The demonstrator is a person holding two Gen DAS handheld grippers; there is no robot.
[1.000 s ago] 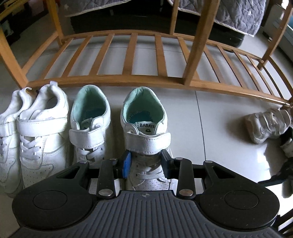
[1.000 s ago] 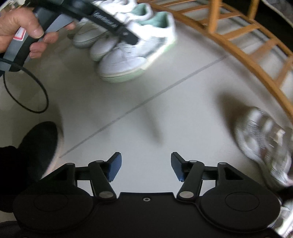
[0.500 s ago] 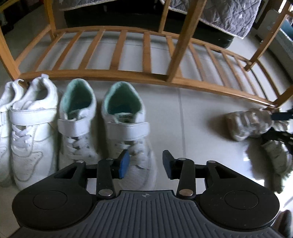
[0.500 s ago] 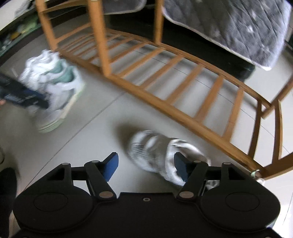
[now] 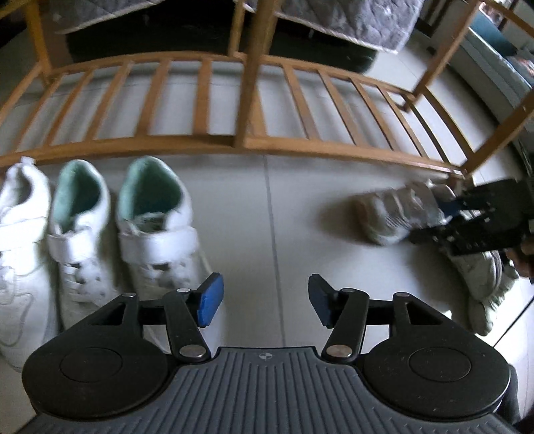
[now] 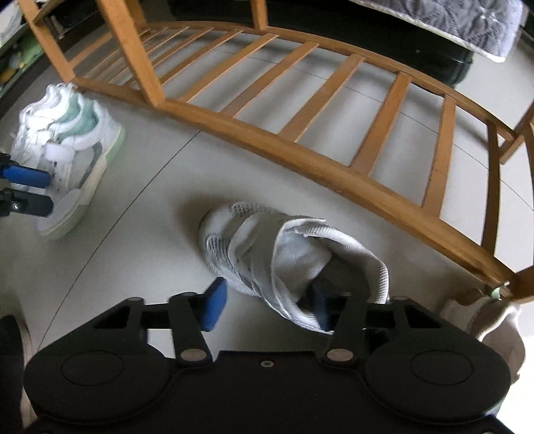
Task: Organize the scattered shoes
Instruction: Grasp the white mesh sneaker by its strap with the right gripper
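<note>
Two white shoes with mint lining [image 5: 153, 233] [image 5: 78, 240] stand side by side on the floor, toes toward me, next to a white laced shoe [image 5: 20, 250]. My left gripper [image 5: 265, 297] hangs just right of them with its jaws opening and nothing between them. A grey mesh shoe [image 6: 267, 247] lies on its side before the rack. My right gripper [image 6: 267, 302] is closing around its near side wall, one finger inside the shoe's mouth, the other outside and not pressing. A second grey shoe [image 5: 480, 277] lies beside it.
A wooden shoe rack with a low slatted shelf [image 5: 200, 110] [image 6: 300, 100] runs across the back, with upright posts. A grey quilt [image 5: 350, 20] hangs above. My left gripper [image 6: 36, 190] shows beside the mint shoes [image 6: 76, 147]. A person's dark shoe [image 6: 10, 350] is at the lower left.
My left gripper let go of the right mint shoe, opened and slid right. My right gripper swung over to the grey mesh shoe and narrowed around its side wall.
</note>
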